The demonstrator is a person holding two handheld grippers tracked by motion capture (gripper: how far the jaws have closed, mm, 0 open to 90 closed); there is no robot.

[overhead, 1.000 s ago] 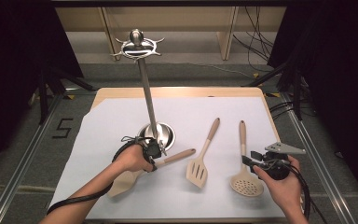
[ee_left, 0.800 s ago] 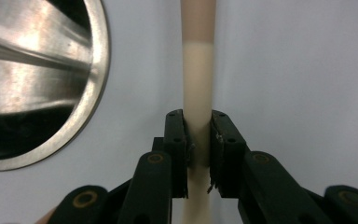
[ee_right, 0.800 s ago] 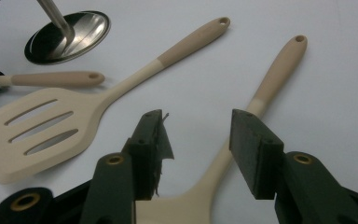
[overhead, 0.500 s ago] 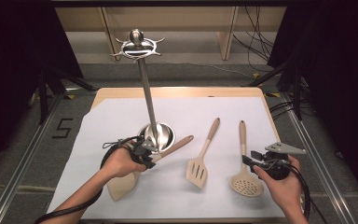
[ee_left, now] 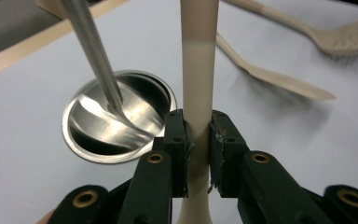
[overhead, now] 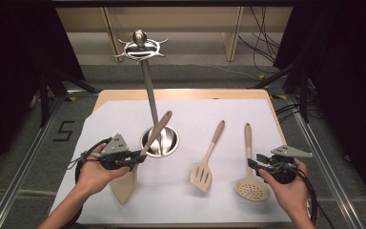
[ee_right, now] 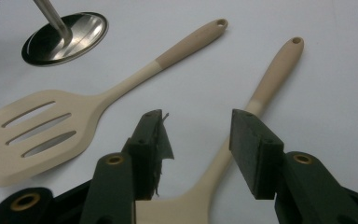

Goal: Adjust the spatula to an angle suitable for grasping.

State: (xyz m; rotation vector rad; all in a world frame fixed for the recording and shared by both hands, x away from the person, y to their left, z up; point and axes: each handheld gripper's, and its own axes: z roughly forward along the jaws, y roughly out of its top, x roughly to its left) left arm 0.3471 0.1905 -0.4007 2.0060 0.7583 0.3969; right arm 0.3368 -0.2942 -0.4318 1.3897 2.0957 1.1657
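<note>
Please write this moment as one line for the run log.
left gripper: shut on spatula handle, lifted beside stand base | right gripper: open, over skimmer handle | slotted turner: lying on table

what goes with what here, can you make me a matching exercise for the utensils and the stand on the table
Things:
1. solid spatula
2. slotted turner
3. perforated skimmer
4. metal stand

States:
A. lies flat, its handle in front of the open right gripper
B. upright on a round shiny base
C. clamped by its handle in the left gripper
D. lies flat between the stand's base and the skimmer

Pairs: 1-C, 2-D, 3-A, 4-B
</note>
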